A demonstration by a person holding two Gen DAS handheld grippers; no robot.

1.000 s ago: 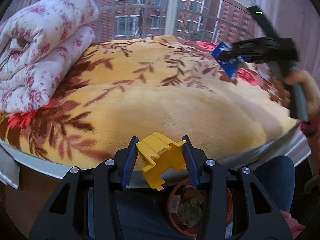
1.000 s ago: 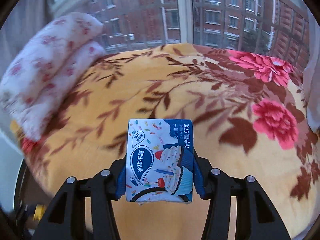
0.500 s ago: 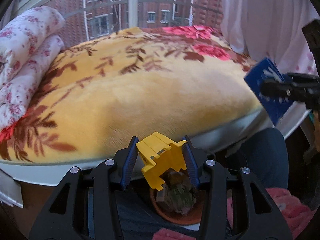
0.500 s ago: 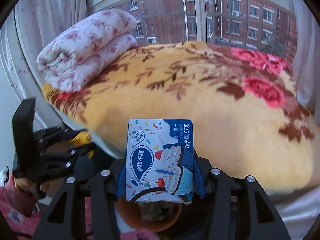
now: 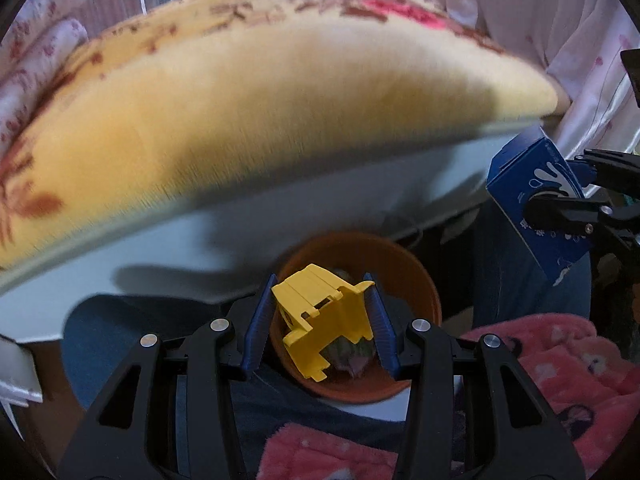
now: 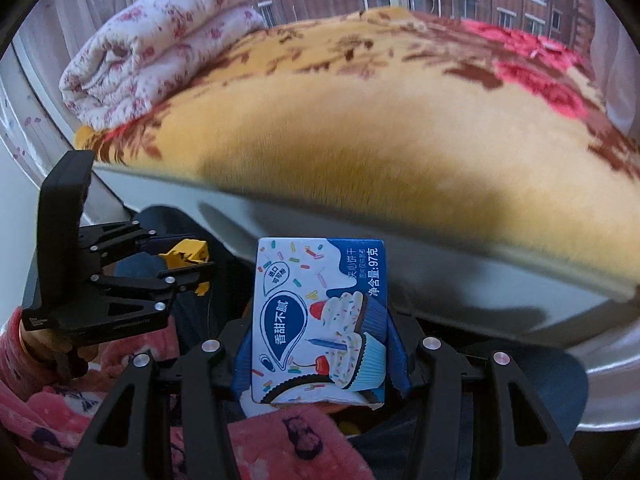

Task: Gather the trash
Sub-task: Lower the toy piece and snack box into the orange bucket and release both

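My left gripper (image 5: 320, 322) is shut on a yellow plastic piece (image 5: 322, 316) and holds it right above an orange round bin (image 5: 416, 280) that has some trash inside. My right gripper (image 6: 320, 336) is shut on a blue and white biscuit box (image 6: 320, 320), held below the bed edge. The right gripper with the box (image 5: 536, 208) shows at the right of the left wrist view, beside the bin. The left gripper with the yellow piece (image 6: 186, 254) shows at the left of the right wrist view.
A bed with a yellow flowered blanket (image 5: 280, 92) fills the upper half, its pale frame edge (image 5: 280, 232) just beyond the bin. A rolled white floral quilt (image 6: 160, 40) lies at the bed's left. Pink pyjama legs (image 5: 560, 364) are below the grippers.
Both grippers have come down and back from over the bed to below its edge. The orange bin now lies right under the left gripper. Both still hold their items.
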